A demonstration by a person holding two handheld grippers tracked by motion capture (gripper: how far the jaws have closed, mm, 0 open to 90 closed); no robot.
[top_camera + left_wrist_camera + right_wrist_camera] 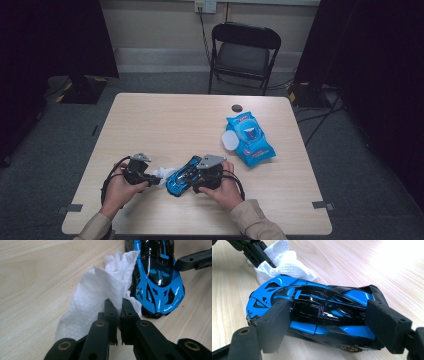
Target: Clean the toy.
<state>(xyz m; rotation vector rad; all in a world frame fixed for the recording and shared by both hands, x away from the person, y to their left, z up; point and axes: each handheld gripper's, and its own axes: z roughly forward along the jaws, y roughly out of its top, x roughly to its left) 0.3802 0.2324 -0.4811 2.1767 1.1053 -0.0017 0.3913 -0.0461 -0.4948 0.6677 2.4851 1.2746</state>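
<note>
In the high view we are steadying the blue toy car on the table; in the left gripper view our left gripper is pinching the white wipe tight against the car's nose, so we are wiping gently; in the right gripper view our right gripper is clamping the car's ends.

Car: glossy blue bodywork, black roof and panels. Wipe: white, dotted embossing. Pack, far right: blue, white lid. Table: pale wood grain. Jaws: black.

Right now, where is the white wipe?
The white wipe is pinched in the left gripper, pressed against the blue toy car near the table's front edge, left of the right gripper holding the car.
</note>
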